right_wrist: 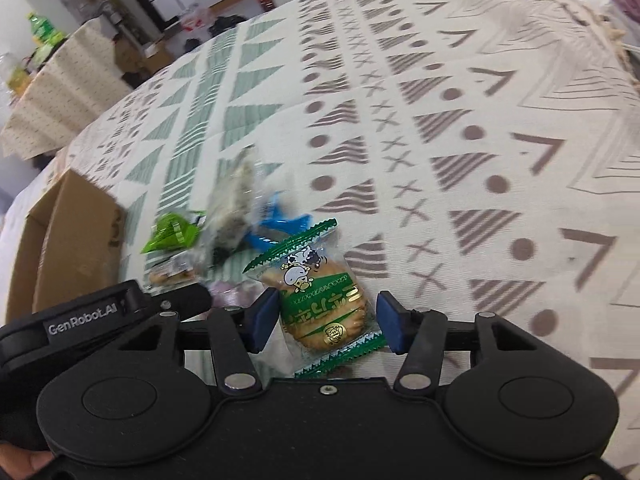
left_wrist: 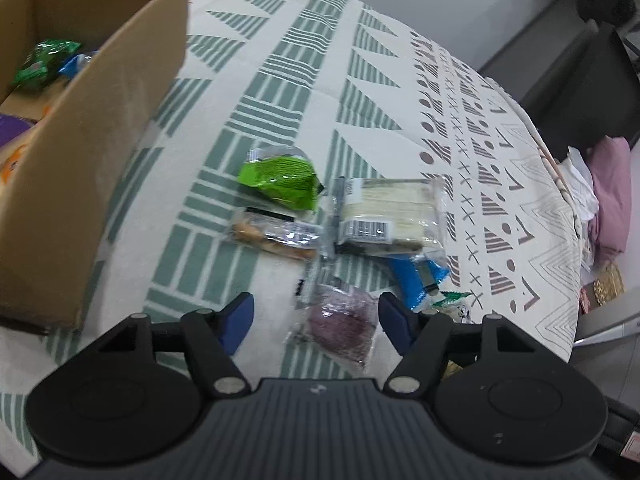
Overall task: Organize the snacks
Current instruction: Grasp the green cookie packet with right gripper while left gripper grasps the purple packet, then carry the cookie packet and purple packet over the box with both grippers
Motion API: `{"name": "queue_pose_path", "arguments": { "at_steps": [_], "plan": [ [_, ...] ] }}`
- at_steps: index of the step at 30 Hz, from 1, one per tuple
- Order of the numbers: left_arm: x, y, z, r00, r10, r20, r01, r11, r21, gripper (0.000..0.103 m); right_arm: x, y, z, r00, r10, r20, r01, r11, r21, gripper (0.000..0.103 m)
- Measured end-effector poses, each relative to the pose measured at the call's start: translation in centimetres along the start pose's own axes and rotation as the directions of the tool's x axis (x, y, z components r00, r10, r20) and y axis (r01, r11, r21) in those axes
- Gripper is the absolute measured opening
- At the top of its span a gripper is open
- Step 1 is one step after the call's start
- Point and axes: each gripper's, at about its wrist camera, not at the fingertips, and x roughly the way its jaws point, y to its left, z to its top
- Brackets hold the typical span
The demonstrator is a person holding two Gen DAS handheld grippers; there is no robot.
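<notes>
A purple snack packet [left_wrist: 344,320] lies on the patterned tablecloth [left_wrist: 360,80] between the blue pads of my left gripper [left_wrist: 316,320], which stands open around it; the pads do not press on it. Beyond it lie a bright green packet [left_wrist: 280,180], a clear packet of brown snacks [left_wrist: 272,236], a clear packet of pale wafers [left_wrist: 392,208] and a blue packet [left_wrist: 416,280]. In the right wrist view a green-edged biscuit packet with a cow picture [right_wrist: 324,304] lies between the pads of my right gripper [right_wrist: 326,322]. Its left pad touches the wrapper, with a small gap at the right pad.
An open cardboard box [left_wrist: 100,160] stands at the left with several packets inside, and its corner [right_wrist: 60,248] shows in the right wrist view. The table's edge [left_wrist: 568,240] drops off at the right, beside pink cloth [left_wrist: 608,200] and a dark chair [left_wrist: 580,88].
</notes>
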Motion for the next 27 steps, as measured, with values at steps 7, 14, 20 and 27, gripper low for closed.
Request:
{"name": "queue_pose_path", "arguments": {
  "at_steps": [7, 14, 20, 27],
  "plan": [
    [1.0, -1.4, 0.1, 0.999, 0.037, -0.017, -0.036, 0.997, 0.066, 0.065, -0.3, -1.1, 0.2, 0.998, -0.058, 0.011, 0.057, 0.998, 0.038, 0.054],
    [1.6, -2.3, 0.1, 0.995, 0.087, -0.045, -0.081, 0.989, 0.121, 0.059, 0.3, -0.3, 0.2, 0.997, -0.078, -0.015, 0.077, 0.997, -0.021, 0.06],
    [1.8, -2.9, 0.1, 0.991, 0.103, -0.087, -0.089, 0.985, 0.148, 0.052, 0.5, -0.4, 0.0, 0.996, -0.084, -0.031, 0.083, 0.996, -0.03, 0.062],
    [0.9, -2.0, -0.2, 0.993, 0.083, -0.079, -0.074, 0.991, 0.108, 0.034, 0.4, -0.5, -0.1, 0.996, -0.085, -0.033, 0.084, 0.995, -0.046, 0.065]
  ]
}}
